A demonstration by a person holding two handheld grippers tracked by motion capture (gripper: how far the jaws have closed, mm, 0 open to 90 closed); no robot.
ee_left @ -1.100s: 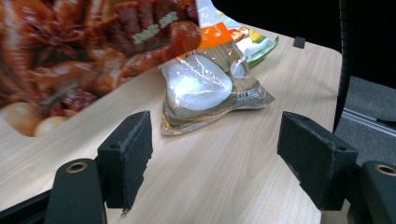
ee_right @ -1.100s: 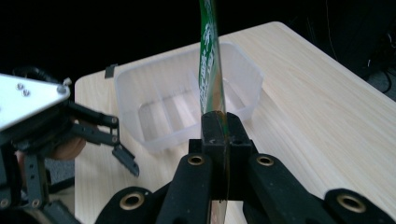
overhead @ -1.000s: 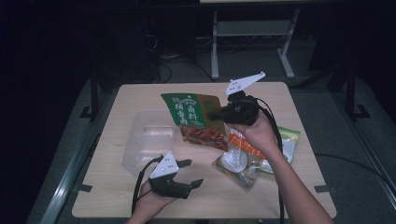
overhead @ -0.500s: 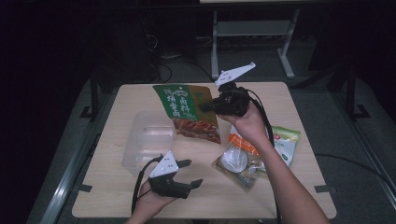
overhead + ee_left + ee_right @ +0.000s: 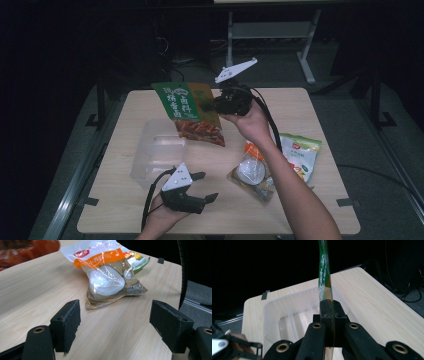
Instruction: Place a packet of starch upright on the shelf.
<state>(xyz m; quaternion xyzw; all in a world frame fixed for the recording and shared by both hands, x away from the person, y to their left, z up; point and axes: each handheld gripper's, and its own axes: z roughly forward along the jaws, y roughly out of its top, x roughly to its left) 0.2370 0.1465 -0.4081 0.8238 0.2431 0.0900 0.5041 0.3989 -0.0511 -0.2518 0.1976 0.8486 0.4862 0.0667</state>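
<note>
Green snack bag (image 5: 192, 112) clamped in right gripper (image 5: 212, 106), now lifted further left over clear tub (image 5: 156, 155); left gripper (image 5: 206, 187) open, unmoved

Dim room, table (image 5: 300, 105) lit from above; soft focus; packet edge (image 5: 324, 270) perhaps motion-blurred.

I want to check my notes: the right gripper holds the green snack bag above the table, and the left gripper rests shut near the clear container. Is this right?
Not quite: the left gripper is open, as the left gripper view shows, its fingers apart. The right gripper does hold the green snack bag above the table, near the clear container.
</note>
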